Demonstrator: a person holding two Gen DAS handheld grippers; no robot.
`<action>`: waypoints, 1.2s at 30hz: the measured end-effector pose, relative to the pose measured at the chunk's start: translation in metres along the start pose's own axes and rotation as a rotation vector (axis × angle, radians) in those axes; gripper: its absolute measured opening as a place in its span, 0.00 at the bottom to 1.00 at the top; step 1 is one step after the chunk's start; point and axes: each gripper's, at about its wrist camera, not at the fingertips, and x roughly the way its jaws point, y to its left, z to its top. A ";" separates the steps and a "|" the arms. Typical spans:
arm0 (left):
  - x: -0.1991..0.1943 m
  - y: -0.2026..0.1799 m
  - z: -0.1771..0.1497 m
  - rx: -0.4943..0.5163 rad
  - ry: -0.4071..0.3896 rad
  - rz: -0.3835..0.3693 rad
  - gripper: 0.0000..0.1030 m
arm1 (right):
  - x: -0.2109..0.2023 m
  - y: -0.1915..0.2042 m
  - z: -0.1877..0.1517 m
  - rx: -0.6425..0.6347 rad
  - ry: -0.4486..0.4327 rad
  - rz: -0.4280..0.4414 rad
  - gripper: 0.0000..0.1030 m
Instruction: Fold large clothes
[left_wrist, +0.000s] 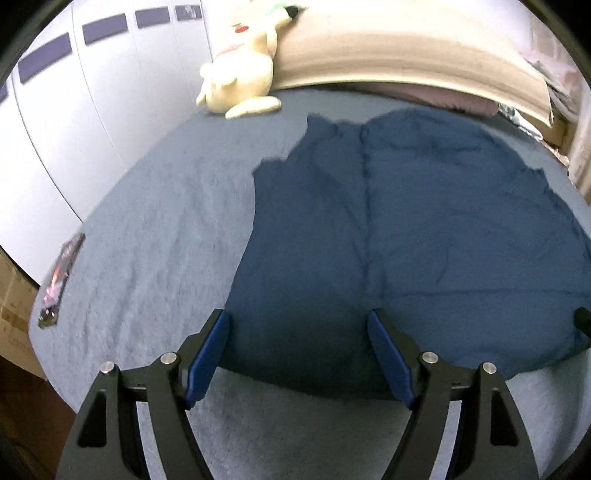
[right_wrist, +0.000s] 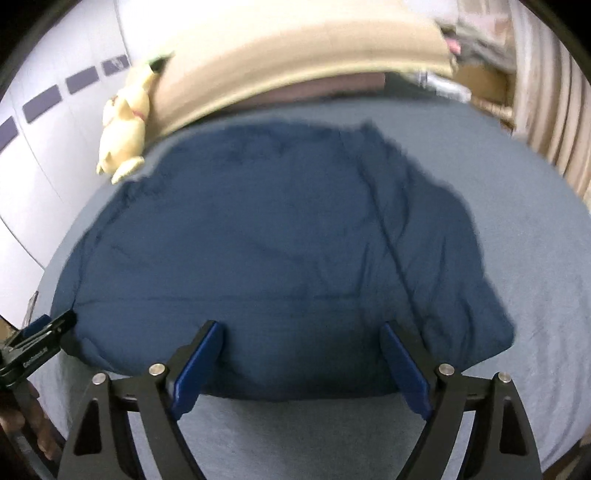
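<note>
In the left wrist view I see my left gripper (left_wrist: 299, 350) with jaws wide apart and holding nothing, above the near edge of the dark blue garment (left_wrist: 406, 221), which lies flat on the bed (left_wrist: 147, 229). In the right wrist view my right gripper (right_wrist: 301, 363) is also wide apart and empty, over the same near hem of the garment (right_wrist: 258, 240).

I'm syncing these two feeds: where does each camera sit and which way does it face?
Left wrist: on the left gripper, jaws open, angled down over the dark blue garment.
Right wrist: on the right gripper, jaws open, same downward tilt; the left gripper and a hand show at its left edge.
Shared: garment, plush toy, bed.
</note>
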 end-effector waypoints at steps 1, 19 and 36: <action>-0.002 0.002 -0.001 -0.005 0.000 0.002 0.76 | 0.000 0.000 0.000 -0.003 0.002 -0.001 0.86; -0.002 0.091 -0.006 -0.387 0.028 -0.219 0.76 | -0.041 -0.140 -0.042 0.638 -0.058 0.275 0.87; 0.104 0.073 0.092 -0.235 0.271 -0.581 0.76 | 0.076 -0.168 0.082 0.399 0.217 0.438 0.88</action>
